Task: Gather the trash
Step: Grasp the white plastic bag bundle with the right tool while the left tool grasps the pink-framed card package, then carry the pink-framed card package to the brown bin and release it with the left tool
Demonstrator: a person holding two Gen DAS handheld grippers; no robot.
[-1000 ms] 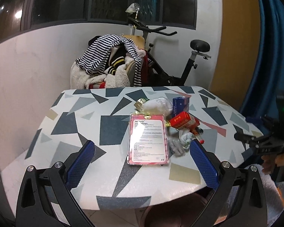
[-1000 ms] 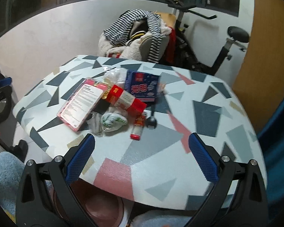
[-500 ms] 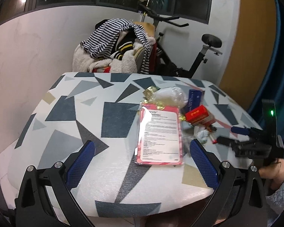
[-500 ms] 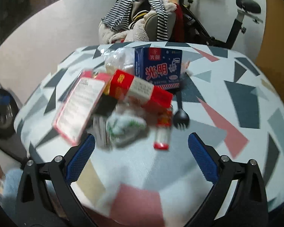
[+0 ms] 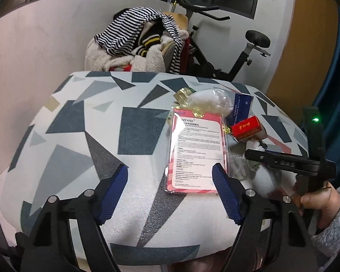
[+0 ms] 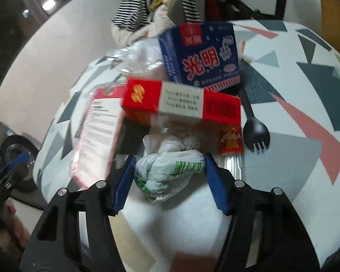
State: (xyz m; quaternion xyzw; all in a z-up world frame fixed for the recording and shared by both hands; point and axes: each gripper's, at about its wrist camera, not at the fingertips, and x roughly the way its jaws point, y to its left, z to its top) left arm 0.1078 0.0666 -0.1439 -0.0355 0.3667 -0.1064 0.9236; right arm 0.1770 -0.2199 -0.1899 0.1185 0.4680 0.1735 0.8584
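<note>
Over the table (image 5: pixel 83 136), both grippers have narrowed; right gripper (image 6: pixel 168 166) now brackets the knotted bag (image 6: pixel 170 170); left gripper (image 5: pixel 170 181) holds nothing.

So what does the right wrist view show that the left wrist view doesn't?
Only the right wrist view shows the black spork and the knotted plastic bag sitting between the right claw pads. Only the left wrist view shows the exercise bike whole. Both show the pink card package, the red box and the blue carton.

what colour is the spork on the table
Black. The spork shows best in the right wrist view, beside the red box.
</note>
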